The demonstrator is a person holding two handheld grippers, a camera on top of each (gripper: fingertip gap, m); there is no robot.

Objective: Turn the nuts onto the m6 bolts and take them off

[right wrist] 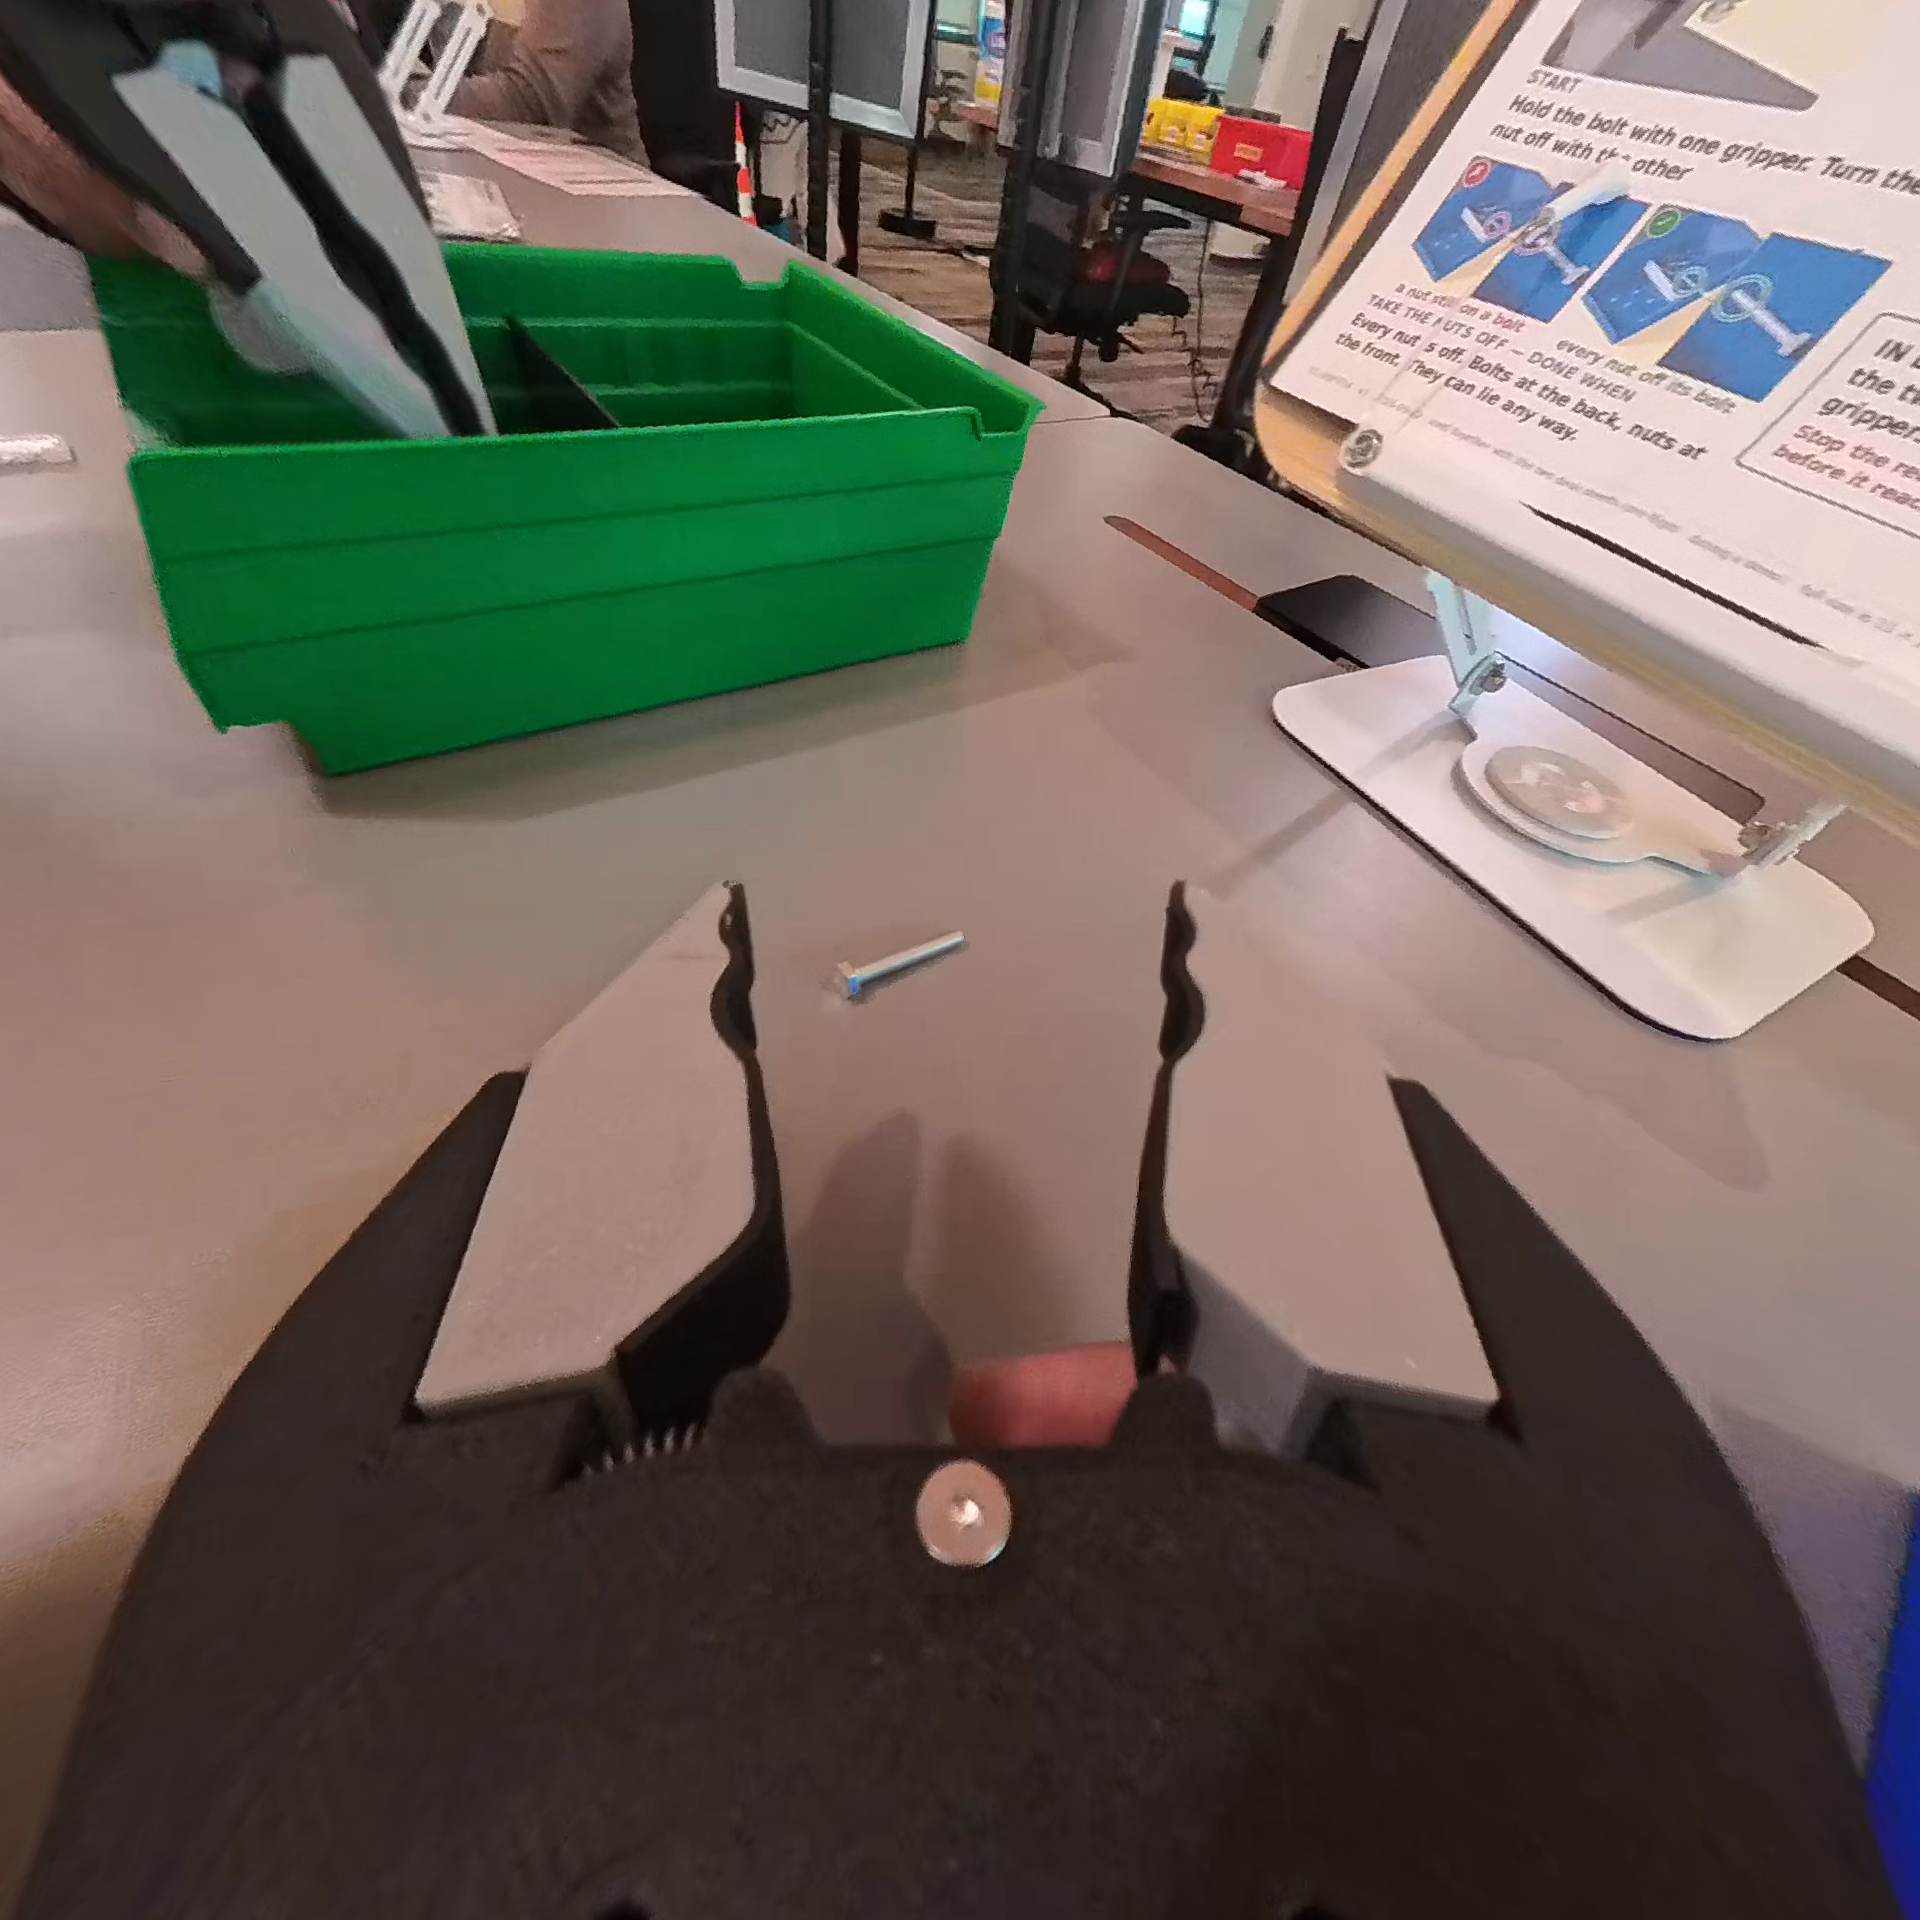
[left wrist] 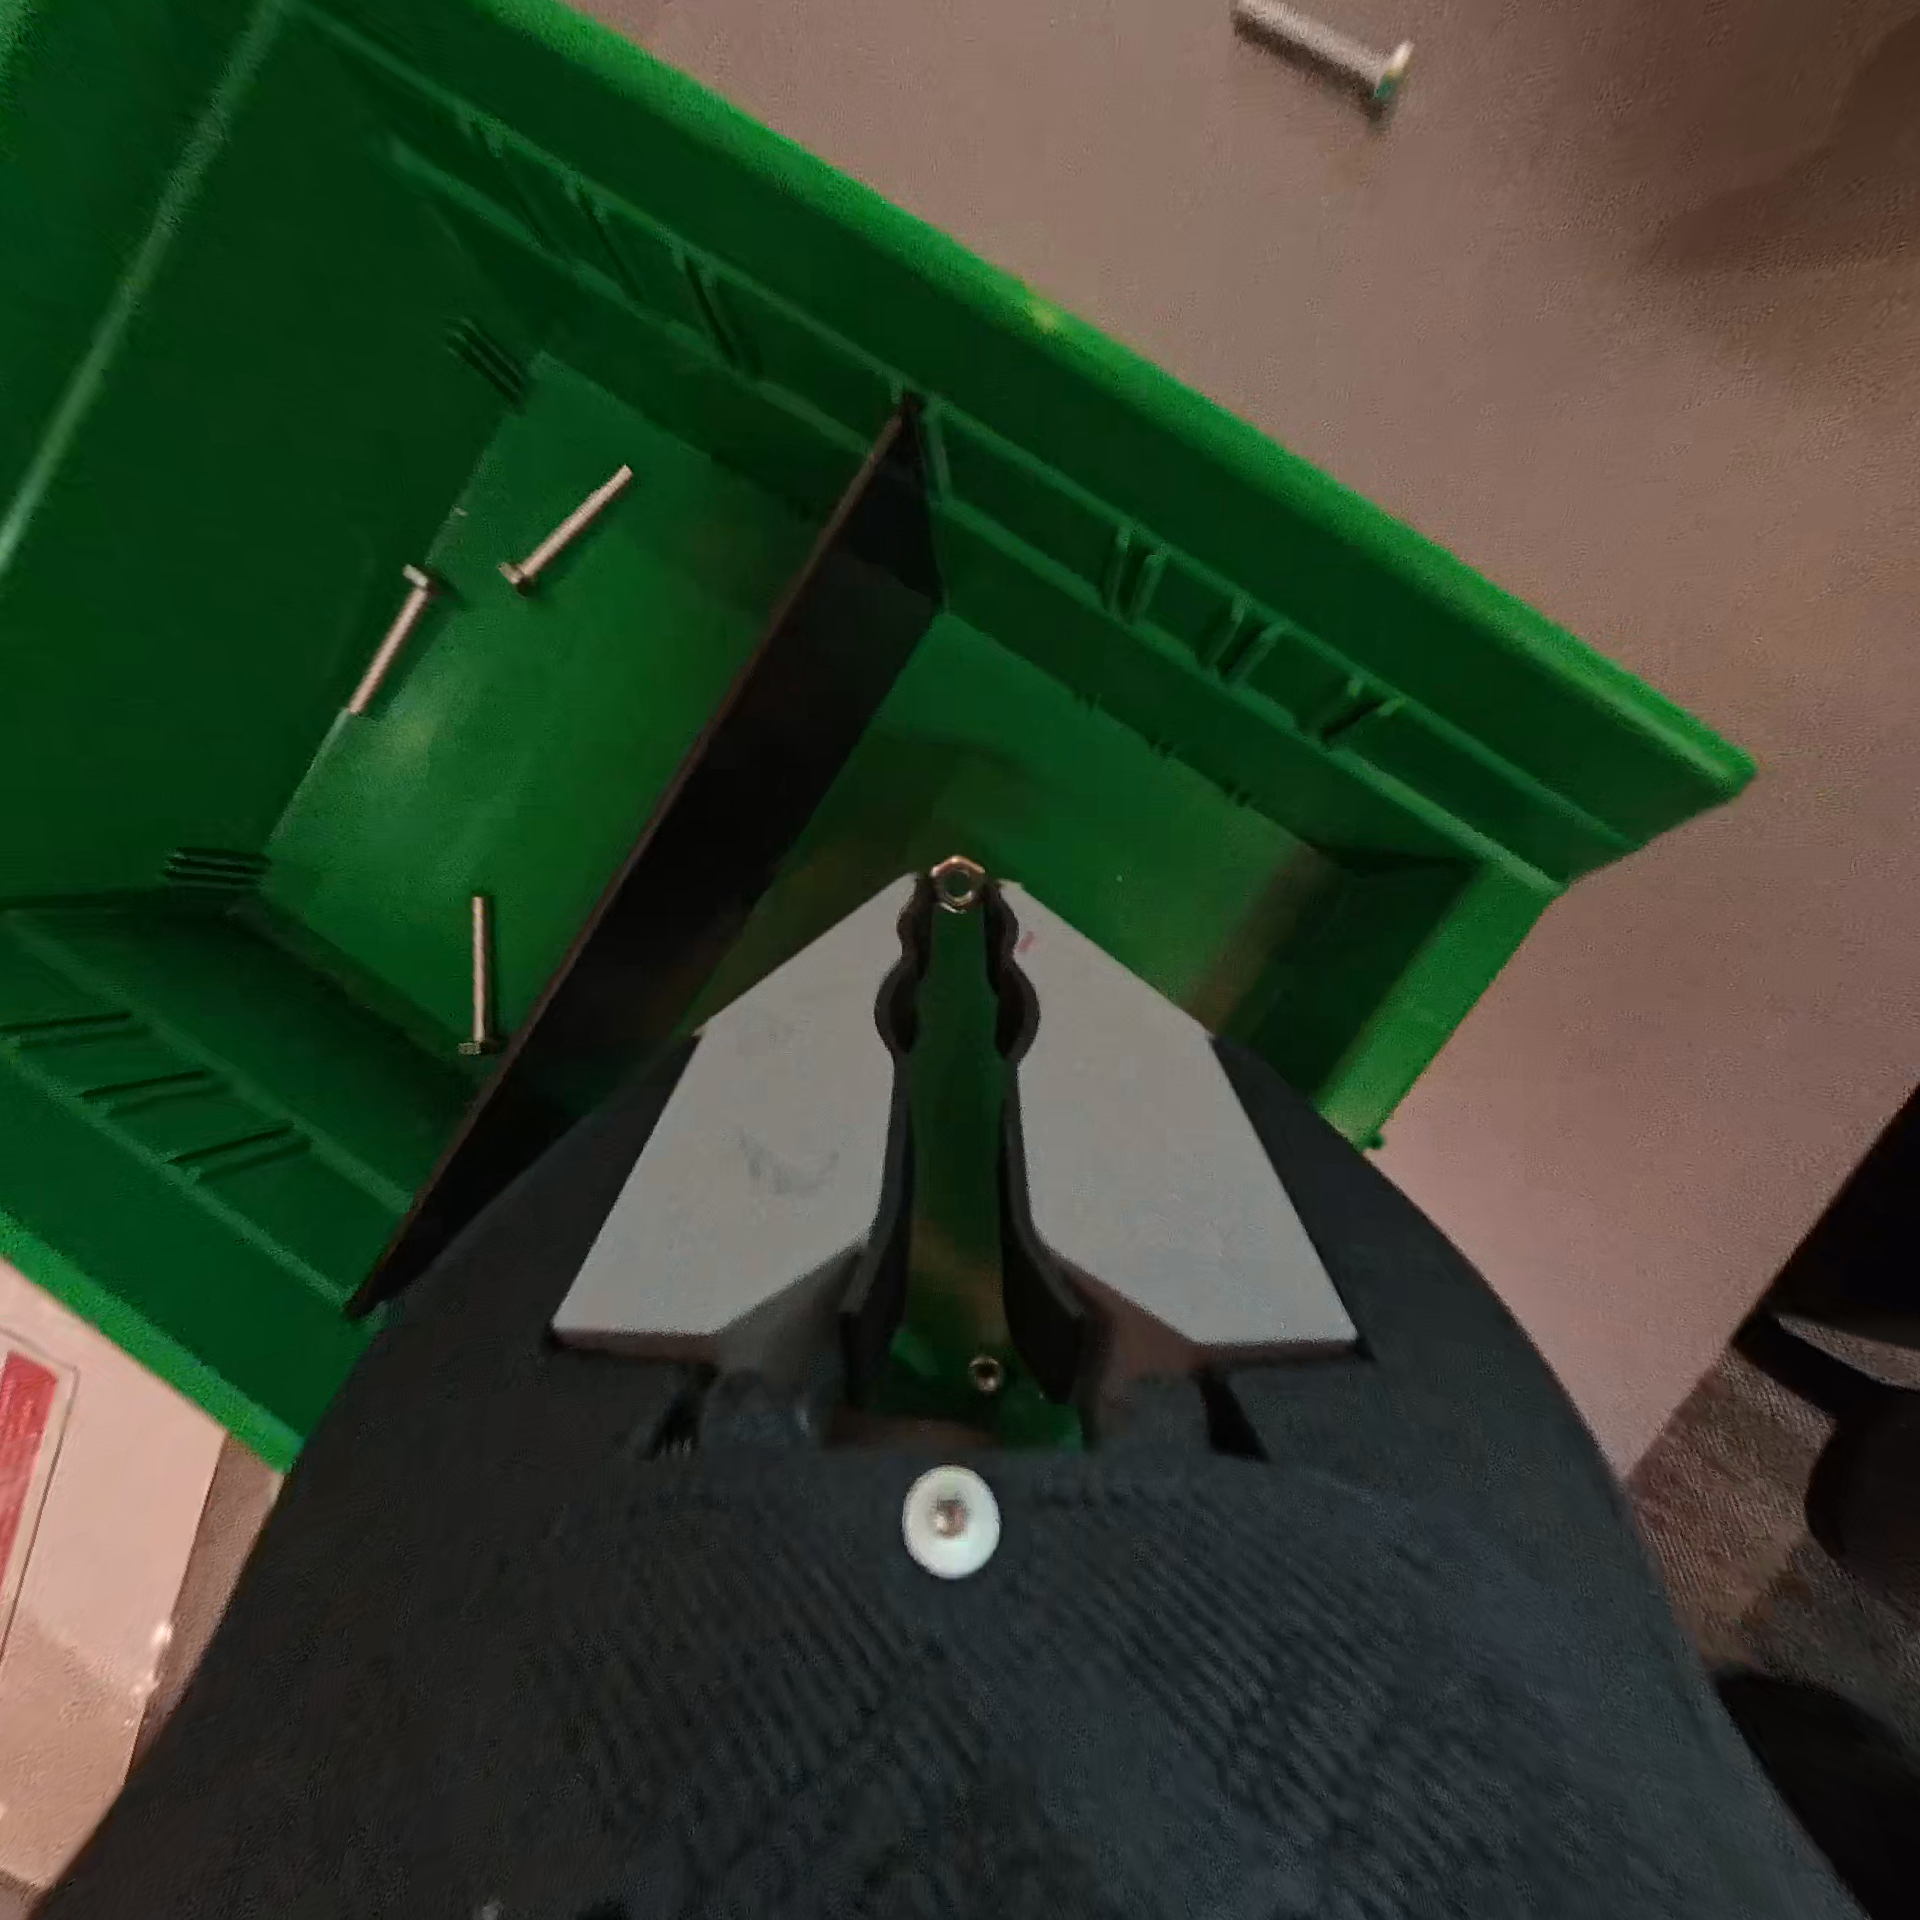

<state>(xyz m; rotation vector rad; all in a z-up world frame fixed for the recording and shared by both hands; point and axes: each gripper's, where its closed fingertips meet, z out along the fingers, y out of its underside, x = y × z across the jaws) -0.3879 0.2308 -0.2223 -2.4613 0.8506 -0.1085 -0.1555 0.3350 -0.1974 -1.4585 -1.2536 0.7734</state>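
A small brass-coloured nut sits pinched at the very tips of my left gripper, whose jaws stand narrow and closed on it. Behind the tips lies the floor of a green bin, in the compartment on the near side of a black divider; a second nut shows far back between the jaws, on the same green floor. Beyond the divider, to the left of the jaws, three bolts lie loose in the other compartment, well apart from one another. Outside the bin, far ahead and to the right, another bolt rests on the grey table. My right gripper hangs with its jaws wide and holding nothing; that bolt lies on the table just beyond the tips, between them, head toward the left finger. Ahead and left of these jaws the left gripper reaches down into the bin. To the right of the jaws stands a white stand carrying an instruction sheet.
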